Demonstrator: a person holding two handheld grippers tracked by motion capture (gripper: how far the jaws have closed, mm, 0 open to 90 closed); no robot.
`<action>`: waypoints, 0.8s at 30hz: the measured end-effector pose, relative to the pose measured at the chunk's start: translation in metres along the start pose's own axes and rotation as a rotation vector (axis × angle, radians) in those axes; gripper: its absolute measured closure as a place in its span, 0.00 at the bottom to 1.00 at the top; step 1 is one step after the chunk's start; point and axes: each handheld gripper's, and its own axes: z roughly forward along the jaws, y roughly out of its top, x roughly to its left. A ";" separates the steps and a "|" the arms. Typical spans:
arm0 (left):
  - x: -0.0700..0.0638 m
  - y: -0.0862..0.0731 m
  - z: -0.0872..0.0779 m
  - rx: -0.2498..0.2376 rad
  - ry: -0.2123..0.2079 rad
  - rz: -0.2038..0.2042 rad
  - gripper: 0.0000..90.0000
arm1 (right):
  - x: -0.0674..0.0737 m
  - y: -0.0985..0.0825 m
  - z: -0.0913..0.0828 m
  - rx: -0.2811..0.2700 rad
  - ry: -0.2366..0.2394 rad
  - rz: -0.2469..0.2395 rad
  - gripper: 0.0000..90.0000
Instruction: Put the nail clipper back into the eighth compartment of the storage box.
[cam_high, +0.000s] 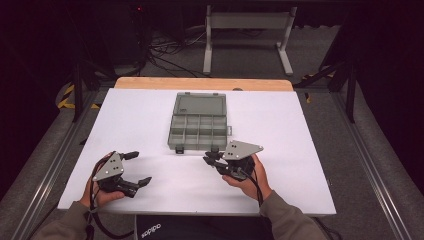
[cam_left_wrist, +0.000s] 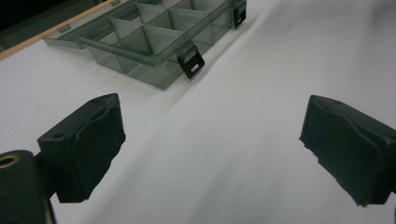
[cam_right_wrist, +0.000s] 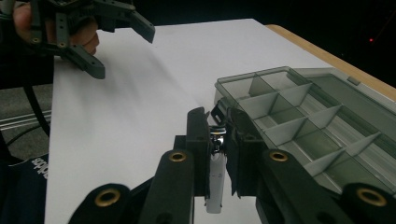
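R gripper (cam_high: 214, 159) low over the table, jaws clamped on a small shiny metal socket (cam_right_wrist: 215, 140), right at the near edge of the open organizer box (cam_high: 199, 125). Box: smoky clear plastic, gridded w/ dividers. L gripper (cam_high: 136, 167) jaws wide apart, nothing between. White tabletop (cam_high: 150, 120), dark room.

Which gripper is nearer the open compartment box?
Right. The right gripper sits at the compartment box's near edge; the left gripper waits apart, toward the table's near-left corner.
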 end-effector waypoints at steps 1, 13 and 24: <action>0.000 0.000 0.000 0.000 0.001 0.002 0.08 | -0.001 -0.001 0.000 0.002 -0.005 0.003 0.90; -0.001 0.000 0.001 -0.005 0.001 0.001 0.08 | -0.008 -0.001 -0.006 -0.014 -0.040 0.013 0.90; -0.002 0.000 0.003 0.001 0.002 -0.002 0.08 | -0.018 -0.001 -0.008 -0.033 -0.095 0.025 0.90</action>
